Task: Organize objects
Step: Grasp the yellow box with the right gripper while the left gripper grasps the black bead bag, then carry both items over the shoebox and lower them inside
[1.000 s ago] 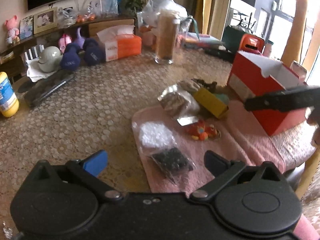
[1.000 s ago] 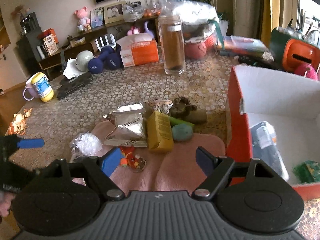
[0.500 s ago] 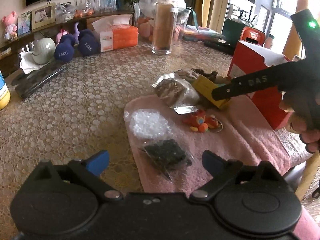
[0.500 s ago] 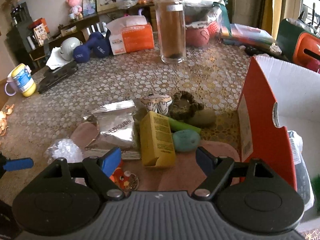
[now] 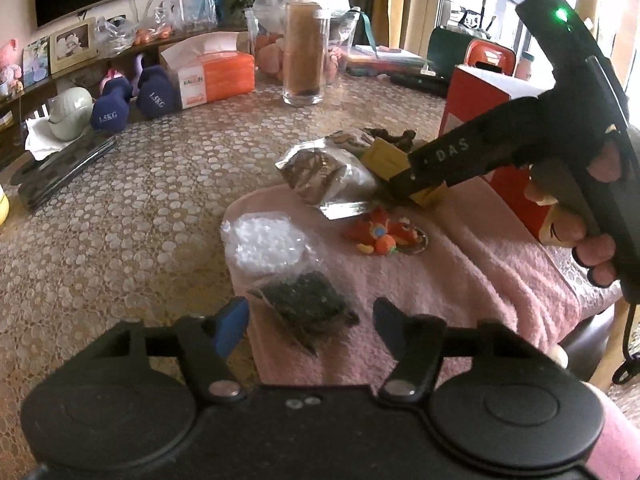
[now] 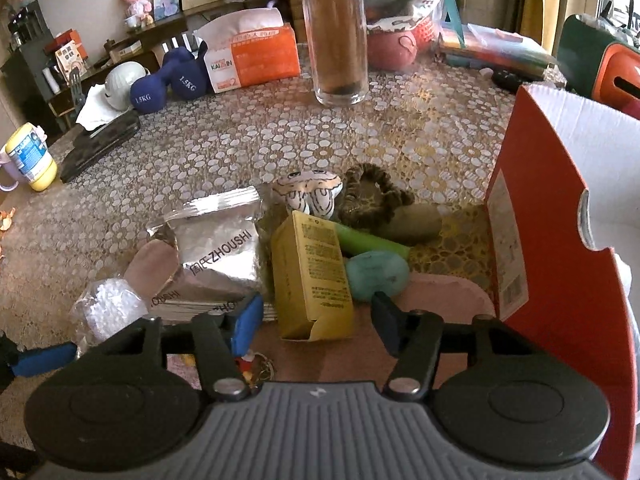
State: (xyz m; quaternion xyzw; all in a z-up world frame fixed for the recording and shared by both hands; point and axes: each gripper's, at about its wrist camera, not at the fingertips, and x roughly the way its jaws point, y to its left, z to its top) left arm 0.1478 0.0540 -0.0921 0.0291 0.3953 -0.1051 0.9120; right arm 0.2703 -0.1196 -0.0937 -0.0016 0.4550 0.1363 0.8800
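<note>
On a pink towel (image 5: pixel 460 280) lies a clear bag of dark bits (image 5: pixel 308 304). My left gripper (image 5: pixel 310 328) straddles it, jaws closing, pads not touching it. The lower end of a yellow carton (image 6: pixel 310 276) sits between the closing jaws of my right gripper (image 6: pixel 316 320), with small gaps on both sides. In the left wrist view the right gripper (image 5: pixel 400 188) reaches down onto that yellow carton (image 5: pixel 394 160). Nearby lie a silver foil pouch (image 6: pixel 218 248), a bag of white beads (image 5: pixel 266 240), an orange toy keychain (image 5: pixel 384 236), a teal oval (image 6: pixel 376 272) and a green tube (image 6: pixel 368 242).
An open red box (image 6: pixel 560 240) stands right of the carton. A brown scrunchie (image 6: pixel 374 196) and a striped cloth piece (image 6: pixel 310 192) lie behind it. Farther back stand a tall glass jar (image 6: pixel 336 32), an orange tissue box (image 6: pixel 256 60), blue dumbbells (image 6: pixel 164 84) and a yellow mug (image 6: pixel 30 158).
Both pairs of jaws have narrowed. The right gripper came forward and down to the yellow carton. The left gripper sank a little closer to the bag of dark bits.
</note>
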